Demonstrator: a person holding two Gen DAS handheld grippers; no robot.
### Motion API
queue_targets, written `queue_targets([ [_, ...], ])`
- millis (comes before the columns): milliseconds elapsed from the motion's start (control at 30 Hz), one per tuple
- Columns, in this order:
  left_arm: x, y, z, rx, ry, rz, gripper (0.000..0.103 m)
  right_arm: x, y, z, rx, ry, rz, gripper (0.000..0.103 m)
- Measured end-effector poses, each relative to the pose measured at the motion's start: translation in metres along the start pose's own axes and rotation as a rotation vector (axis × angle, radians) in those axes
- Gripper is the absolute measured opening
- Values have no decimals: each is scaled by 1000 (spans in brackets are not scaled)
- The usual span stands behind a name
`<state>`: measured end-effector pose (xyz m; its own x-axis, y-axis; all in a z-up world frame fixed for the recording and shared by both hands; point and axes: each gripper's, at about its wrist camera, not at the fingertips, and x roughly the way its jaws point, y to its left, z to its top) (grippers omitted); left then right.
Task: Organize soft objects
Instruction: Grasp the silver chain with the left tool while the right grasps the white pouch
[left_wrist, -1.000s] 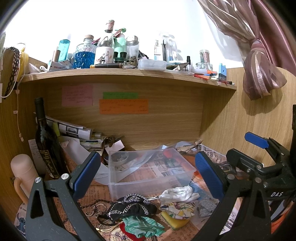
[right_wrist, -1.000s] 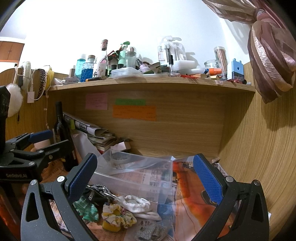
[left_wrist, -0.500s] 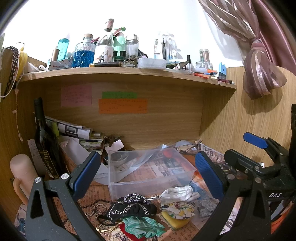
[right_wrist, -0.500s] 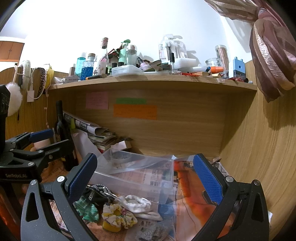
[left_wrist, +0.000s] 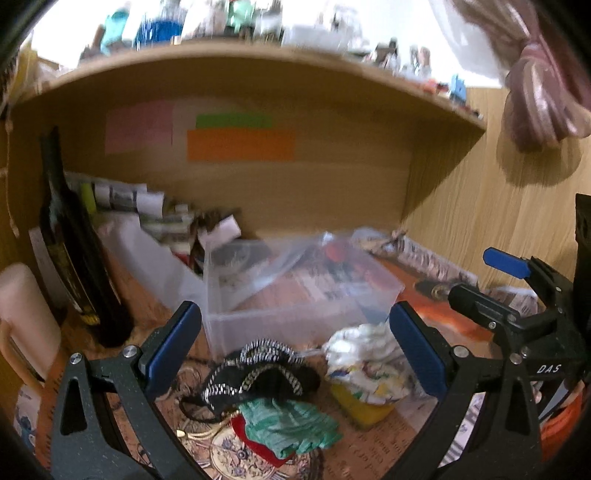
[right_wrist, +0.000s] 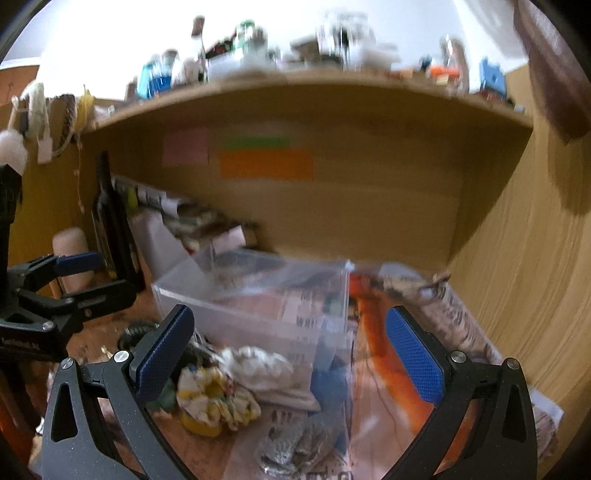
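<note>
A pile of soft things lies on the desk in front of a clear plastic box (left_wrist: 295, 295): a black-and-white patterned cloth (left_wrist: 258, 373), a green cloth (left_wrist: 291, 424), a white cloth (left_wrist: 362, 339) and a yellow patterned scrunchie (left_wrist: 369, 376). My left gripper (left_wrist: 293, 350) is open and empty, hovering just above the pile. My right gripper (right_wrist: 290, 354) is open and empty, above the white cloth (right_wrist: 258, 365) and the scrunchie (right_wrist: 210, 395), with the box (right_wrist: 258, 295) behind. Each gripper shows in the other's view.
A dark wine bottle (left_wrist: 74, 251) and a pink mug (left_wrist: 22, 314) stand at the left. Rolled papers (left_wrist: 129, 199) lie behind the box. A grey glittery pouch (right_wrist: 295, 446) lies in front. A cluttered shelf (left_wrist: 258, 55) overhangs the desk; a wooden wall (right_wrist: 535, 258) stands at the right.
Both grippers have moved forward and down toward the pile, so the cloths and box look larger and the shelf sits higher. The frames are motion-blurred. Both stay open.
</note>
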<state>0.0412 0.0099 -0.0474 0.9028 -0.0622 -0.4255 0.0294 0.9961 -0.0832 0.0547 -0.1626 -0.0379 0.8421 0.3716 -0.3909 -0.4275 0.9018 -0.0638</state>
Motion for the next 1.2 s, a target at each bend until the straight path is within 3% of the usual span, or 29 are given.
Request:
queue_targets([
  [233, 37, 19, -13, -53, 118, -12, 103, 33, -7, -15, -6, 132, 39, 103],
  [367, 53, 24, -11, -67, 167, -36, 86, 51, -13, -14, 21, 184, 79, 103],
  [500, 69, 27, -6, -72, 212, -57, 83, 63, -13, -13, 22, 220, 120, 100],
  [700, 96, 31, -12, -68, 308, -45, 71, 85, -11, -21, 19, 324, 175, 84],
  [867, 109, 39, -23, -91, 385, -53, 52, 94, -10, -32, 19, 390, 210, 70],
  [1100, 109, 49, -33, -133, 415, -60, 50, 101, -9, -43, 14, 435, 234, 56],
  [1200, 107, 47, -35, -132, 412, -59, 50, 101, -10, -45, 16, 439, 248, 44],
])
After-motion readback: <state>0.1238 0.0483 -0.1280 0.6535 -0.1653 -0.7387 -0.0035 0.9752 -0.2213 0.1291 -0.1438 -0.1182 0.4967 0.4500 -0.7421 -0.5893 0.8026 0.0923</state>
